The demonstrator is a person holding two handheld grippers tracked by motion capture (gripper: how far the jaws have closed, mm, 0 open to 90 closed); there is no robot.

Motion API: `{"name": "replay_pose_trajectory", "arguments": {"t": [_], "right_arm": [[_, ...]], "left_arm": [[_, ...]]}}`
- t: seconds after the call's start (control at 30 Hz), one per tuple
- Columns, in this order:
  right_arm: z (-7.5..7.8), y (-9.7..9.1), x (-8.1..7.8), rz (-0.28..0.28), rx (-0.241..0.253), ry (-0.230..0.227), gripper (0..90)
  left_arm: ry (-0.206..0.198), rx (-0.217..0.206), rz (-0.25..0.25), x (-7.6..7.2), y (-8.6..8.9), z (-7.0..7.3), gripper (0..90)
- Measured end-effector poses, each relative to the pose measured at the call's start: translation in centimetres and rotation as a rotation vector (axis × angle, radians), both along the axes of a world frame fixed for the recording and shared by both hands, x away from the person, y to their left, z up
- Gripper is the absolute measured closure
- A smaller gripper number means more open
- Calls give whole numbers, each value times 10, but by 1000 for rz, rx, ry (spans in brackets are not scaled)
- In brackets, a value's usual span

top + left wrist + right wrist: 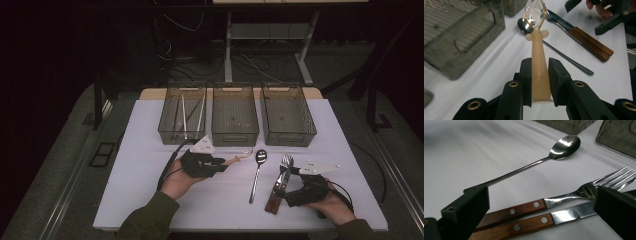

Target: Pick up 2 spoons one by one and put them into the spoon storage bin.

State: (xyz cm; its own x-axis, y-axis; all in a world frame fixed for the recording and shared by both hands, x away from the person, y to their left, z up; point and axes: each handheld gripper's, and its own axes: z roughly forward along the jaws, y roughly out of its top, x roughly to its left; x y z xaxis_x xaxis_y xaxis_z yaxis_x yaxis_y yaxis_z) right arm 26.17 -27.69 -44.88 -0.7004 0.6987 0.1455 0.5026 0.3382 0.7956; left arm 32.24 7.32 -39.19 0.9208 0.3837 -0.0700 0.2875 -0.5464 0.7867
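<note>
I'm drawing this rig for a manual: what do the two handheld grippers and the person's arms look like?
Both the left gripper and the right gripper are matte black, each with two blocky jaws, brass-coloured eyelets near the jaw bases and a pale grey three-cornered plate on top. A black cable trails from each. The person wears olive-green sleeves.

The spoon [539,65] had a thick, pale peach handle with a small flared collar at its top and a clear bowl rimmed in amber. It was clamped by the handle and carried clear of the white table [499,75], bowl pointing away, just before the middle bin [235,116].
</note>
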Motion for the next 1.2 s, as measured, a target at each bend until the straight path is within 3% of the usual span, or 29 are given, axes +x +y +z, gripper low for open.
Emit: {"name": "replay_pose_trajectory", "arguments": {"t": [0.17,0.63,0.83,0.97,1.1,1.2], "right_arm": [[1,0,-1,-4,11,1,8],[2,-1,0,-7,10,-9,8],[2,-1,-1,-2,7,-11,8],[3,-2,0,-9,16,-11,8],[3,-3,0,-7,14,-11,8],[3,-3,0,-6,15,-17,8]], "left_arm": [[-10,-16,-3,13,0,10,733],[-50,19,20,57,-15,39,733],[-45,30,67,78,-22,37,733],[-42,71,91,94,-25,35,733],[-29,70,125,106,-28,33,733],[-20,101,131,114,-31,30,732]]}}
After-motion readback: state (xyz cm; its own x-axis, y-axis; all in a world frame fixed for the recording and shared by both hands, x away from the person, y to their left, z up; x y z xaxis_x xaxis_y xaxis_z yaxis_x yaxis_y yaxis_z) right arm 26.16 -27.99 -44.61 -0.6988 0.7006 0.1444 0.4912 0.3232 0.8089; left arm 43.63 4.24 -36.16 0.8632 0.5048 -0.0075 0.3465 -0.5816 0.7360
